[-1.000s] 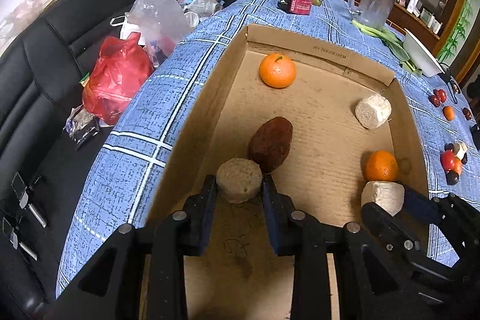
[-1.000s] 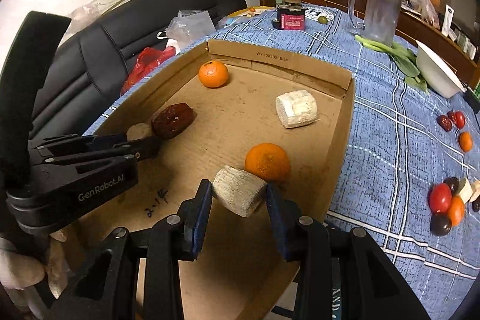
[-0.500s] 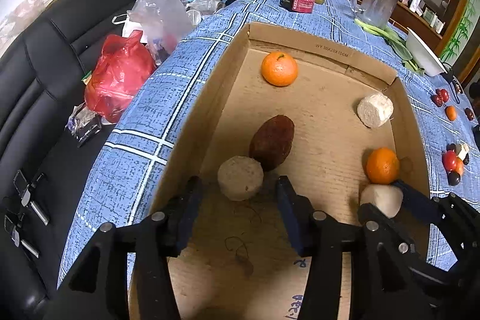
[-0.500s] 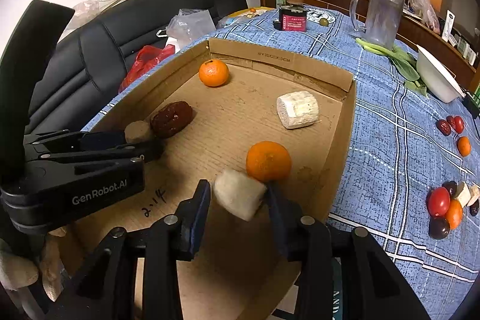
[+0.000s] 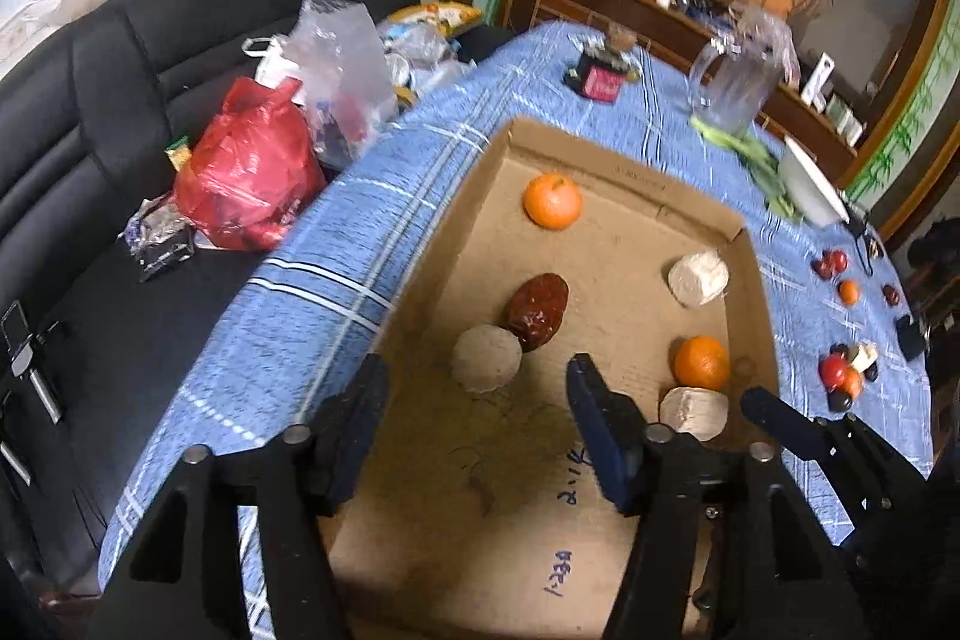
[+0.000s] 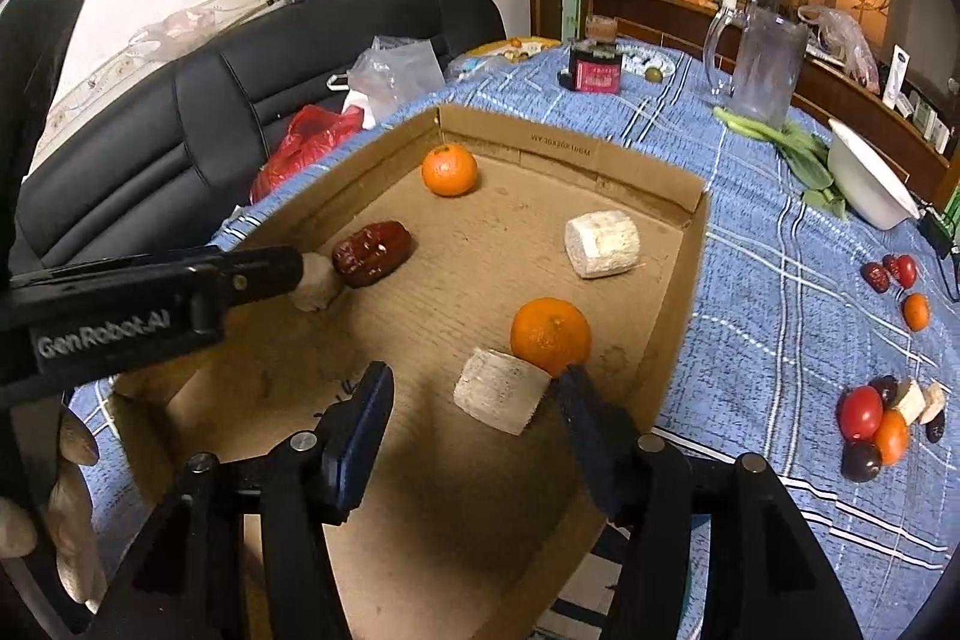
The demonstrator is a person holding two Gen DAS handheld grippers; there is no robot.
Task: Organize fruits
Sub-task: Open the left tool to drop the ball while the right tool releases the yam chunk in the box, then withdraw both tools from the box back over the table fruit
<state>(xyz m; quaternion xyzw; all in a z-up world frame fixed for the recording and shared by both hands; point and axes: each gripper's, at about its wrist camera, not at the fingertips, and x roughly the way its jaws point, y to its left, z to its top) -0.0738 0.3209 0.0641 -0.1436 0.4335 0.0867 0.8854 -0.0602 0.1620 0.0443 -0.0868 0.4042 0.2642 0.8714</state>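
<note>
Left gripper (image 5: 471, 409): jaws opening, parted over the cardboard box (image 5: 708, 214); nothing pressed between the pads, round pale piece (image 5: 486, 358) lying free on the box floor just ahead of the fingertips.
Right gripper (image 6: 474, 415): jaws opening, parted inside the box near its right wall; pale cylinder piece (image 6: 501, 391) between the fingers, right finger close against it, though contact hard to judge at this angle.
Step in hand: release of two pale pieces into the box, one from each gripper.
Round pale piece: near the box's left wall, touching the dark red date-like fruit (image 5: 537, 310).
Pale cylinder piece: on the box floor, touching the near orange (image 6: 551, 334).
Other box contents: far orange (image 5: 553, 200) near the back wall; second pale chunk (image 5: 699, 278) near the right wall.
Left to sort: small cluster of fruits (image 6: 882, 421) on the blue checked tablecloth (image 6: 780, 292), well right of the box; a few more red and orange pieces (image 6: 897, 277) farther back beside it.
Next move calls for: clearing both grippers up and out of the box without nudging the placed pieces, then a reach rightward beyond the box wall to the loose cluster; small round fruits likely to roll, so a centred, gentle pinch.
</note>
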